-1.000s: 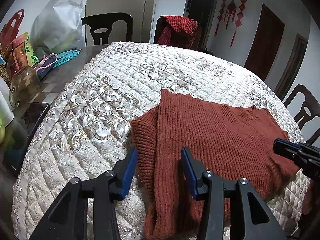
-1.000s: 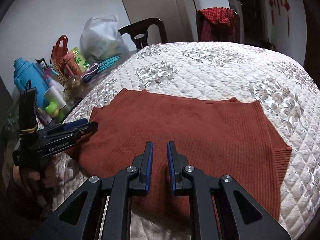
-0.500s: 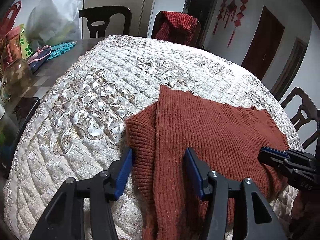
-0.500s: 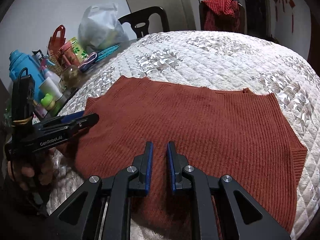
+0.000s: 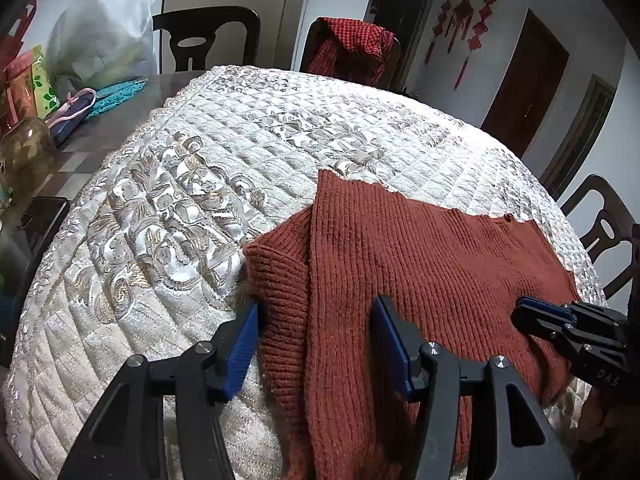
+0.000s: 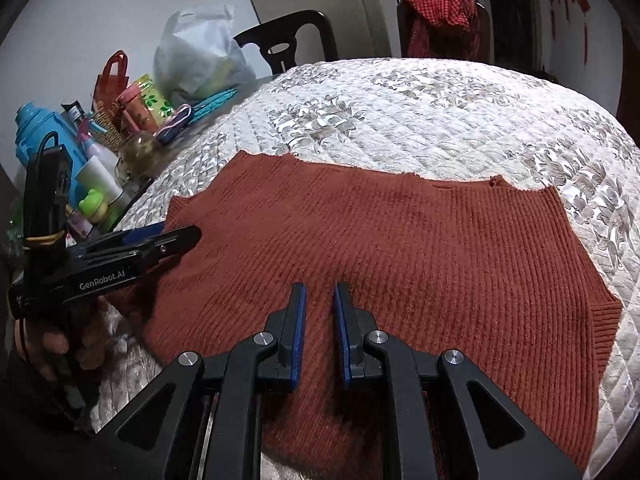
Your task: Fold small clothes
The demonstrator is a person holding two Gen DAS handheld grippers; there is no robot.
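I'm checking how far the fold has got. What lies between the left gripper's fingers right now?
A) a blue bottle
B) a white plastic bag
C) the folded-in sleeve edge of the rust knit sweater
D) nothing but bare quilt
C: in the left wrist view the left gripper stands open, its jaws having just been opening, with the sleeve edge of the rust sweater lying between the fingers on the quilted cover.

We see a rust-red ribbed knit sweater [image 5: 420, 264], matt and coarse, on a glossy cream quilted satin cover [image 5: 192, 208]; our black matt plastic grippers carry blue ridged pads [image 6: 298, 332]
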